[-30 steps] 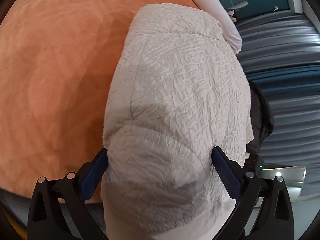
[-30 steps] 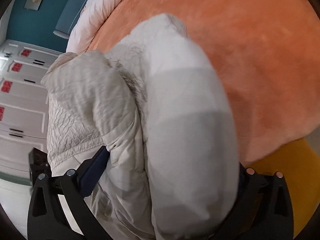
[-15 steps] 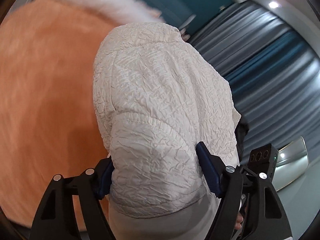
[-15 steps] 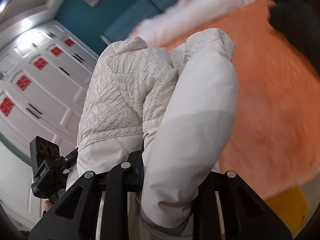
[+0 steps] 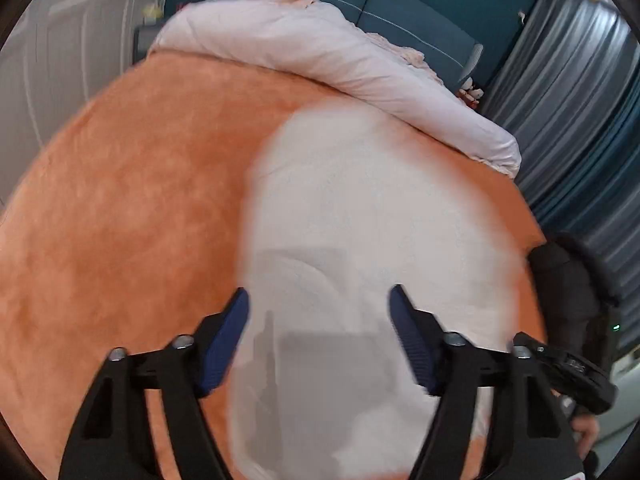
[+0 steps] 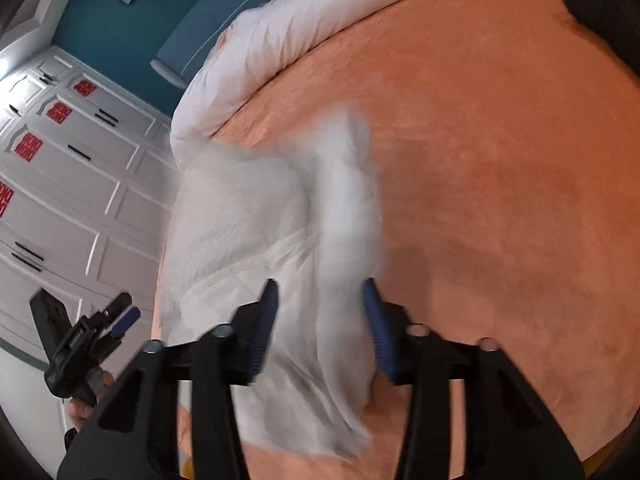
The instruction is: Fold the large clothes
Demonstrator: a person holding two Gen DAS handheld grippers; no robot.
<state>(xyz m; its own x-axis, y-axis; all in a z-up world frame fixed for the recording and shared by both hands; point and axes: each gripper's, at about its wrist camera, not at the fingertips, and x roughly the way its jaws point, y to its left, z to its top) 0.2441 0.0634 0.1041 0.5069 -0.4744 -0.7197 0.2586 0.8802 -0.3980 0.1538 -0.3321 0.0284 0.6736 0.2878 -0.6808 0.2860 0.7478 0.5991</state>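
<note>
A cream quilted jacket (image 5: 372, 220) lies folded and motion-blurred on the orange bed cover (image 5: 120, 208). My left gripper (image 5: 320, 312) is open above its near end, with nothing between the blue pads. In the right wrist view the jacket (image 6: 248, 220) lies on the orange cover (image 6: 500, 160). My right gripper (image 6: 318, 304) is open, jaws on either side of a raised fold of the jacket without pinching it. The left gripper also shows at the lower left of the right wrist view (image 6: 116, 316).
A white duvet (image 5: 340, 52) is rolled along the far edge of the bed. A black garment (image 5: 568, 280) lies at the bed's right edge by grey curtains (image 5: 592, 120). White wardrobe doors (image 6: 60, 184) stand to the left.
Both grippers let go of the jacket and opened. It dropped from being held up onto the bed cover, and both grippers now stand above it.
</note>
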